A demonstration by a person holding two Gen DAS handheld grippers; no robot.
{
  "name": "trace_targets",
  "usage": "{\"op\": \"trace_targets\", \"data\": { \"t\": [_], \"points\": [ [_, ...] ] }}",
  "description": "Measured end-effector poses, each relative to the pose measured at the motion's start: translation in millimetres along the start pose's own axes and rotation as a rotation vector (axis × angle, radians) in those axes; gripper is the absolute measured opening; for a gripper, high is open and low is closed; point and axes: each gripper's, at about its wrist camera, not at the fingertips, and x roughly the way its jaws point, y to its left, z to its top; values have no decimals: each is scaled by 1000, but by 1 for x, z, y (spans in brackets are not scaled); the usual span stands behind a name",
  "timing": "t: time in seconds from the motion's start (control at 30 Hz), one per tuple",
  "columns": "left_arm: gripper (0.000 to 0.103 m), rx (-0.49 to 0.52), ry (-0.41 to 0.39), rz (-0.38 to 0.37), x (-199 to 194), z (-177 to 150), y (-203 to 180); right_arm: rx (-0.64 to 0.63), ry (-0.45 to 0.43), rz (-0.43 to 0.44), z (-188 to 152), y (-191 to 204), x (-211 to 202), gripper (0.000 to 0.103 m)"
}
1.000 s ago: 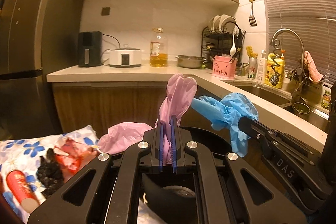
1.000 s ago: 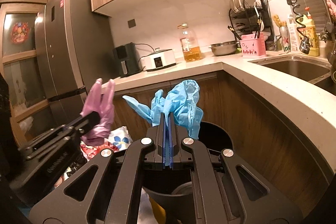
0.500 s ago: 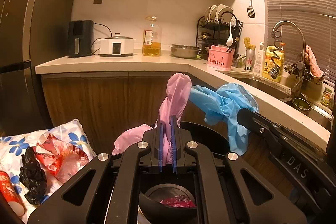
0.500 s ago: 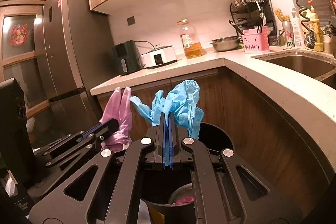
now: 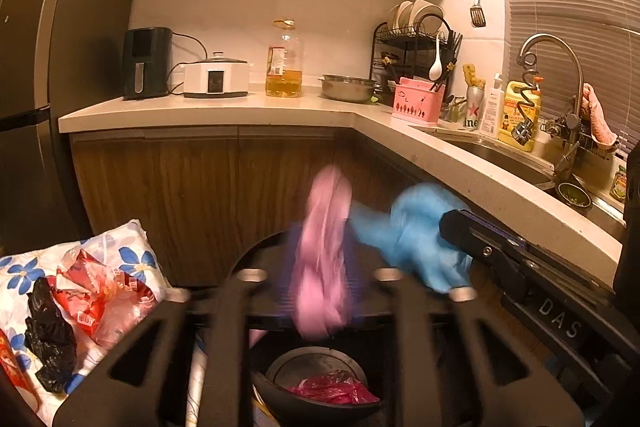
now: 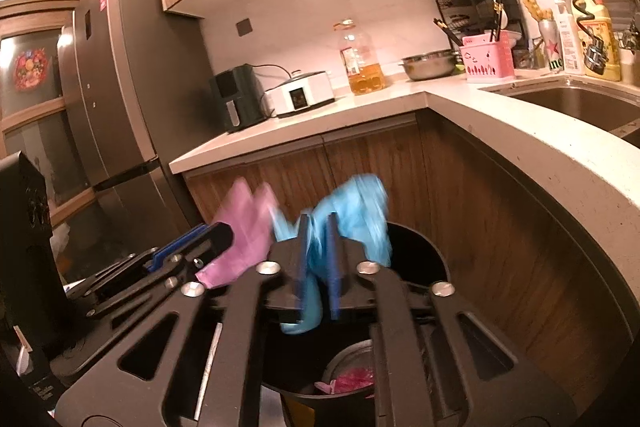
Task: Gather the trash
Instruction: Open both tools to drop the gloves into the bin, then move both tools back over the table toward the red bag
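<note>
Over the black trash bin (image 5: 276,397) my left gripper (image 5: 320,267) has its jaws opening. The pink glove (image 5: 324,255) is blurred between the spread fingers, loose and slipping down. My right gripper (image 6: 318,255) hangs over the same bin (image 6: 424,255) with its jaws opening too. The blue glove (image 6: 356,211) sits in the gap between its blue pads, its lower end drooping toward the bin. Each view shows the other tool: the right gripper (image 5: 472,231) with the blue glove (image 5: 420,239), the left gripper (image 6: 192,247) with the pink glove (image 6: 244,235). Pink-red trash (image 5: 332,391) lies in the bin.
A floral cloth (image 5: 132,251) to the left carries red wrappers (image 5: 100,299) and a black bag (image 5: 48,347). The counter edge (image 6: 540,147) curves close on the right, with the sink (image 5: 504,163) behind. A tall fridge (image 6: 120,87) stands to the left.
Both grippers' jaws have parted. The pink and blue gloves, clamped upright before, now blur and sag toward the bin. Both tools have edged forward over it.
</note>
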Motion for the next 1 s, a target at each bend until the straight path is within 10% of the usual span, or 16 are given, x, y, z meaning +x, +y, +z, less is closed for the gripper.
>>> {"op": "trace_targets", "data": {
  "t": [0.5, 1.0],
  "points": [
    [77, -9, 26, 98, -6, -14, 10, 10, -28, -56, -4, -6, -13, 62],
    [88, -119, -12, 389, -90, -51, 62, -106, -43, -31, -29, 46, -34, 71]
  ]
}}
